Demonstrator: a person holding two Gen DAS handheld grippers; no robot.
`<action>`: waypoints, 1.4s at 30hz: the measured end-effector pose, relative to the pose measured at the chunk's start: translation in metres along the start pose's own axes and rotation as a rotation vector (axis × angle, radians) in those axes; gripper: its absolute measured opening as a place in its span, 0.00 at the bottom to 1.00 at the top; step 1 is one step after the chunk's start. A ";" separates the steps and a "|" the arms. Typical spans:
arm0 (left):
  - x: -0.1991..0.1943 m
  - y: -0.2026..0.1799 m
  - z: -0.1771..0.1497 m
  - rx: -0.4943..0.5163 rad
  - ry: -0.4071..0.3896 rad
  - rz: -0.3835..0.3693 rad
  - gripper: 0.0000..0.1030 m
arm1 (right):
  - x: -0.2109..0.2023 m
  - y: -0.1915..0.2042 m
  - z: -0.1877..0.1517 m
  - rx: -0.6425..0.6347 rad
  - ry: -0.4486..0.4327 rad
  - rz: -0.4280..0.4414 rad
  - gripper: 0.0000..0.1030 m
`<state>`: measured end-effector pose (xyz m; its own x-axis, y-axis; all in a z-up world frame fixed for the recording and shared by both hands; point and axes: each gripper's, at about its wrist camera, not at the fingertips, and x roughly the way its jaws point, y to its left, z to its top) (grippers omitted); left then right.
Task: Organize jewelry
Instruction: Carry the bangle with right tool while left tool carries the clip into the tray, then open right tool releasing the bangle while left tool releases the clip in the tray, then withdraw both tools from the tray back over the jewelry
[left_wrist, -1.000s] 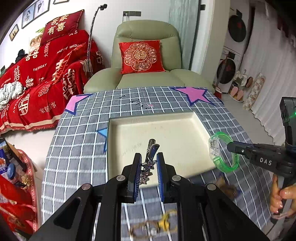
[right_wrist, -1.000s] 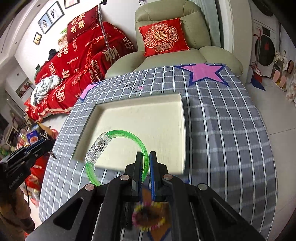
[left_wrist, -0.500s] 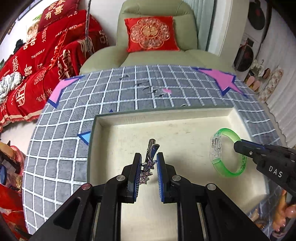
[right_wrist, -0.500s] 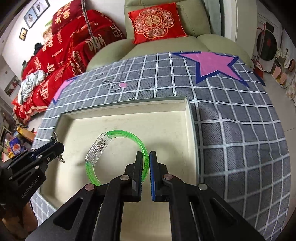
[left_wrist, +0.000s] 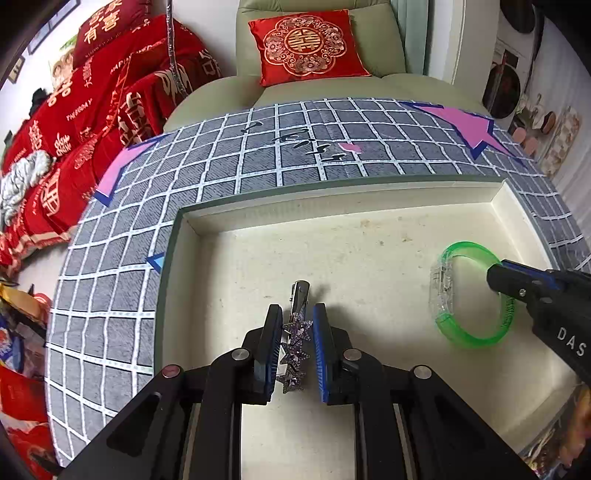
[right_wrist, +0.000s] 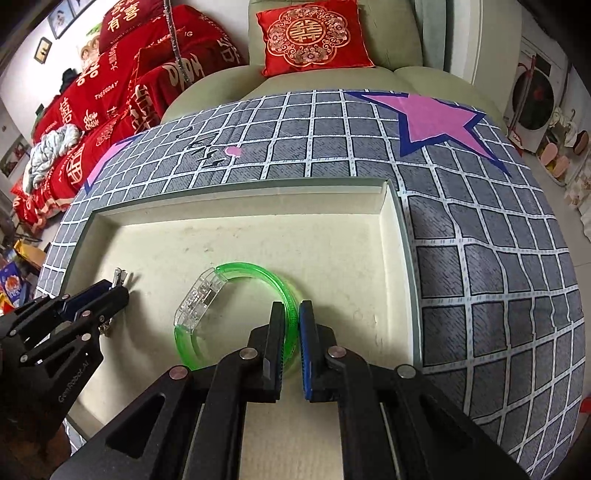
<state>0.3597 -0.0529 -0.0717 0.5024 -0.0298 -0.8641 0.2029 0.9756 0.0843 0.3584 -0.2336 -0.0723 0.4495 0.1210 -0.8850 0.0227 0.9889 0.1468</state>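
My left gripper (left_wrist: 295, 314) is shut on a silver hair clip with purple stars (left_wrist: 295, 343), held low over the left middle of the cream tray (left_wrist: 332, 206). My right gripper (right_wrist: 291, 310) is shut on the rim of a green bangle with a clear clasp (right_wrist: 240, 269), which sits low over the tray floor (right_wrist: 258, 229). The bangle also shows in the left wrist view (left_wrist: 465, 295), with the right gripper (left_wrist: 496, 271) on its right side. The left gripper (right_wrist: 118, 284) shows at the left of the right wrist view.
The tray lies on a grey checked cloth (left_wrist: 221, 155) with pink star patches (right_wrist: 432, 118). A green armchair with a red cushion (left_wrist: 306, 44) stands behind the table. A red-covered sofa (left_wrist: 92, 103) is at the left. More jewelry lies at the near right edge (left_wrist: 561, 435).
Both grippers have moved forward from the near table edge to over the tray and come down lower, each still holding its item.
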 end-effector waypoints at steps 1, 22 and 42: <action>-0.001 -0.001 0.000 0.004 0.003 0.005 0.24 | 0.000 -0.001 0.000 0.006 0.001 0.007 0.09; -0.052 0.000 0.004 -0.011 -0.144 0.020 1.00 | -0.065 -0.010 -0.008 0.090 -0.134 0.131 0.53; -0.149 0.012 -0.123 -0.024 -0.187 -0.075 1.00 | -0.157 -0.023 -0.099 0.072 -0.195 0.232 0.83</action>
<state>0.1838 -0.0099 -0.0027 0.6347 -0.1401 -0.7599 0.2265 0.9740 0.0097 0.1986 -0.2669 0.0197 0.6131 0.3172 -0.7236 -0.0403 0.9272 0.3723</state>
